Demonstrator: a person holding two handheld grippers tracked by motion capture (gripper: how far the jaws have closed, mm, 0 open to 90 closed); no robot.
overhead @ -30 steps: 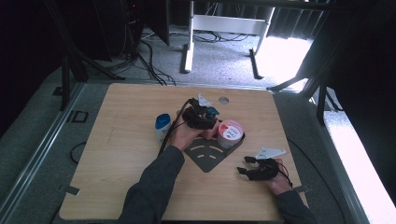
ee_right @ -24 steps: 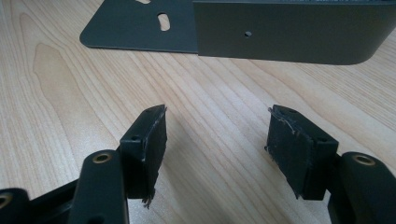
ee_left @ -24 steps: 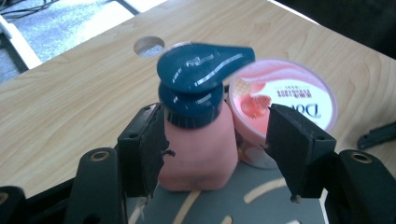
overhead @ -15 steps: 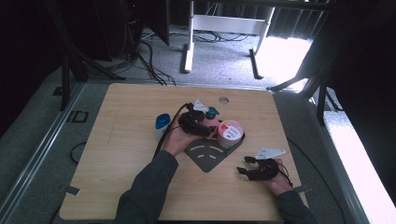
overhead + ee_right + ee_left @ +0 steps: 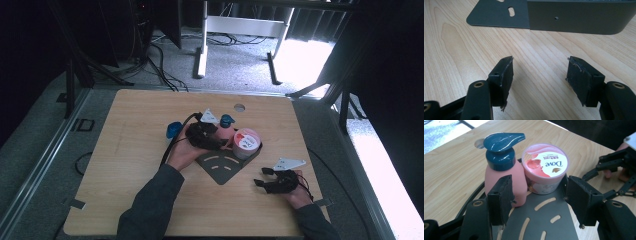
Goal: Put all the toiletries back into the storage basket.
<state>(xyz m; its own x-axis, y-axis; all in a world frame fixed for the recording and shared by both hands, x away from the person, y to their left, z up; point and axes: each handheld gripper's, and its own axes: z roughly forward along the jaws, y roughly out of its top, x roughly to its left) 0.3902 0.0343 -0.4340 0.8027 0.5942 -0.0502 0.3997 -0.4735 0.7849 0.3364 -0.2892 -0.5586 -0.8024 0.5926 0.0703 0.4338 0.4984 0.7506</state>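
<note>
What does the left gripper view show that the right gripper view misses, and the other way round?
Left gripper view: a pink pump bottle and a Dove tub side by side on the dark rack. Right gripper view: the rack's outer wall with a small hole. Both: the wooden table and the rack.

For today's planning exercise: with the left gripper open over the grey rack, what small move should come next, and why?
Probably ease the left gripper back off the grey rack: its jaws stand open with nothing between them, and the pink pump bottle and Dove tub already stand there.
</note>
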